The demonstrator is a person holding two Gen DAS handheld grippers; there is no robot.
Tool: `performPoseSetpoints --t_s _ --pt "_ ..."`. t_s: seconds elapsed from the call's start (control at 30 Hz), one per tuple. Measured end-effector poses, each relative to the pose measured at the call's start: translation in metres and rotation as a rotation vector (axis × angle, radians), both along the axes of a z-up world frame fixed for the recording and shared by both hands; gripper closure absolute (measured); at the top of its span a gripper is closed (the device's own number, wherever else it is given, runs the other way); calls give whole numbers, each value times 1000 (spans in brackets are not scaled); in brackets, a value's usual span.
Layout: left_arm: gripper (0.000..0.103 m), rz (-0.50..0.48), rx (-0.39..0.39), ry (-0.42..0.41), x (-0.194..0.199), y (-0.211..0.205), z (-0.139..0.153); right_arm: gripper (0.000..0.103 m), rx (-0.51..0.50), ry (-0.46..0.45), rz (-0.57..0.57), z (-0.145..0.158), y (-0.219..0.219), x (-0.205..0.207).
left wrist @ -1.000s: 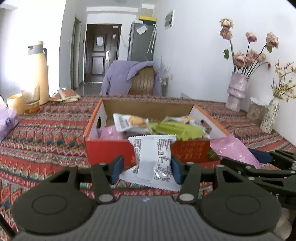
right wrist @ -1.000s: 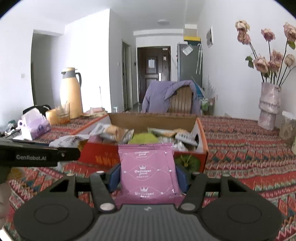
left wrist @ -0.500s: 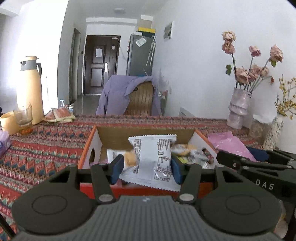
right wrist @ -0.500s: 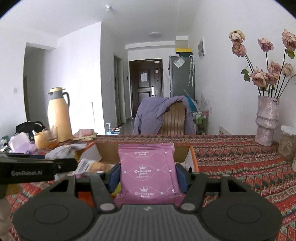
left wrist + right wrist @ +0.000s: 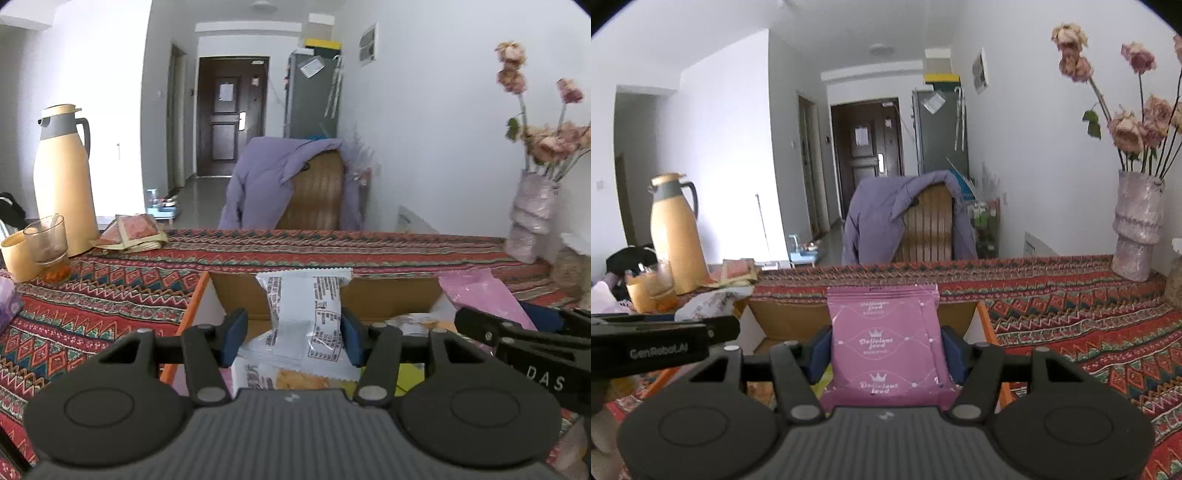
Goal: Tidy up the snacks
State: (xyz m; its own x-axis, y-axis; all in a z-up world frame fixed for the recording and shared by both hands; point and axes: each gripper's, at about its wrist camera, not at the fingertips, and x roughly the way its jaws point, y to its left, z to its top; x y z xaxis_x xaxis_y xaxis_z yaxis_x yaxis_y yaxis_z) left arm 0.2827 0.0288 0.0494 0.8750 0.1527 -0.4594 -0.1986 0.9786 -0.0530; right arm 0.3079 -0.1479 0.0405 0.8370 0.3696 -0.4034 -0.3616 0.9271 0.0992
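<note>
Both our grippers pinch packets: left gripper point(image 5: 290, 332) the white packet point(image 5: 306, 314), right gripper point(image 5: 886, 349) the pink packet point(image 5: 886, 343). Only our left view shows snacks point(image 5: 301, 378) in the box point(image 5: 195, 299) at 6 o'clock.

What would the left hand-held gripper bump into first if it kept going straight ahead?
Probably the far cardboard wall of the snack box. The left hand-held gripper holds the white snack packet over the open box, pointing at that wall, though depth is unclear.

box point(image 5: 207, 295) contents mostly hidden behind left tool point(image 5: 290, 338), flowers point(image 5: 1137, 122) cropped
</note>
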Motion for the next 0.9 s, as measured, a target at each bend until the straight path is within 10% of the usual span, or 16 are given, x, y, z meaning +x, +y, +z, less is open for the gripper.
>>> performPoseSetpoints --t_s 0.23,0.37,0.5,0.9 --pt "45 34 -6 36 15 10 -13 42 -33 80 4 -21 15 22" --pt "2 60 -20 0 7 16 -14 22 -7 96 19 -23 11 20" --pt "0 87 -24 -30 -2 22 -11 1 0 83 15 -22 6 15" --pt "0 27 -73 -81 -50 22 2 0 20 47 0 -11 -8 -17"
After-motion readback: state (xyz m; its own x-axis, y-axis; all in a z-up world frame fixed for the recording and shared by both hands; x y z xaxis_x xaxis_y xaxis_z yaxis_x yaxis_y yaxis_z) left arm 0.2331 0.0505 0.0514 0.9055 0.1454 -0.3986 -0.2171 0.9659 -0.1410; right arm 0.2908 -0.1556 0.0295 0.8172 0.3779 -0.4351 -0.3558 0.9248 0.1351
